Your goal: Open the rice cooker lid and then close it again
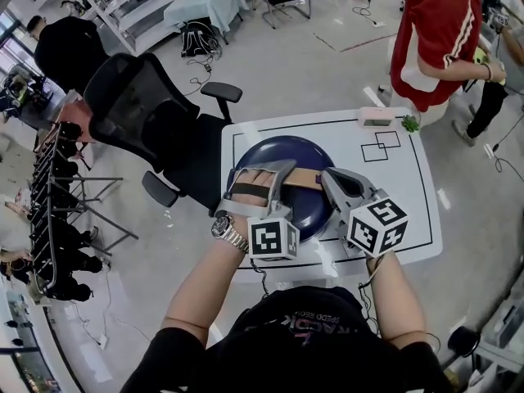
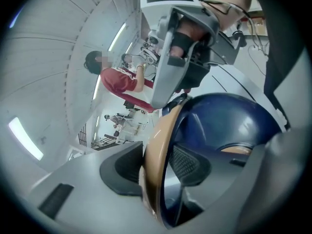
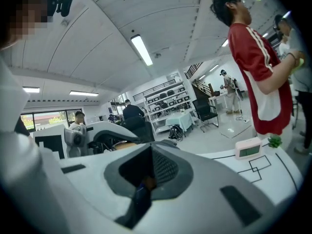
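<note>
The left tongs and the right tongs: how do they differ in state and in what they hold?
The left tongs are clamped on the tan handle of the blue rice cooker; the right tongs are shut and hold nothing. The left tongs reach over the cooker's top; the right tongs sit at its right side. Both are grey and at the cooker.

Rice cooker [image 1: 282, 147]: front, base hid under L tongs [image 1: 266, 177] & R tongs [image 1: 334, 180]. R gripper view: own shut pads [image 3: 168, 169] block most; blue-tan sliver betw. them, can't ID. Desk clock [image 1: 377, 119] display unreadable. Red-shirt person [image 1: 442, 39] cut by top edge.
</note>
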Tool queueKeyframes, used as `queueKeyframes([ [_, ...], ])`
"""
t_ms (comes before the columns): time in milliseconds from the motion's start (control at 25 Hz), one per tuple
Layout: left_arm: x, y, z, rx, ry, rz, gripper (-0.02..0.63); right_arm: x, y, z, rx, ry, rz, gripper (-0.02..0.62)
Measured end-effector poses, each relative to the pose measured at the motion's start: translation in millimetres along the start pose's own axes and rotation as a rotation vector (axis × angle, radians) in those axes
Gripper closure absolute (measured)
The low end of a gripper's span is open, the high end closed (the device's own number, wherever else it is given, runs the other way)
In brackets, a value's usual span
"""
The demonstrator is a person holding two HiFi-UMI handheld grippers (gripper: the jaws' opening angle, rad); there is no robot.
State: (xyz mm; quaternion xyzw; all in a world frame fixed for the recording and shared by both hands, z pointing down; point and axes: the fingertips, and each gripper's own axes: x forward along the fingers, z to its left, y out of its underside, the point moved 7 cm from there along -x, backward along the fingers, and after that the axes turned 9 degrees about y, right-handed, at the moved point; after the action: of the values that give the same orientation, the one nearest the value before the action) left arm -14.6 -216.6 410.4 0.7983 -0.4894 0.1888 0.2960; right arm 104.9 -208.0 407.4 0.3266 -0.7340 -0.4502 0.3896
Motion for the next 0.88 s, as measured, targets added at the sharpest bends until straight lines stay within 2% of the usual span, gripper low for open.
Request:
queueKeyframes([
  [120, -0.8, -0.6, 1.7, -0.018, -0.004, -0.01, 0.442, -4.3, -3.3, -0.5, -0.004, 0.007, -0.018, 0.594],
  [520, -13.9, 10.2, 17.6, -0.127, -0.025, -0.073, 0.442, -34.5, -28.4, -8.7, 0.033, 0.064, -0.197, 0.594],
  [880, -36.6, 26.8, 38.3, -0.28, -0.052, -0.157, 0.442, -48.9, -33.5, -8.9, 0.04, 0.104, -0.238, 0.594],
])
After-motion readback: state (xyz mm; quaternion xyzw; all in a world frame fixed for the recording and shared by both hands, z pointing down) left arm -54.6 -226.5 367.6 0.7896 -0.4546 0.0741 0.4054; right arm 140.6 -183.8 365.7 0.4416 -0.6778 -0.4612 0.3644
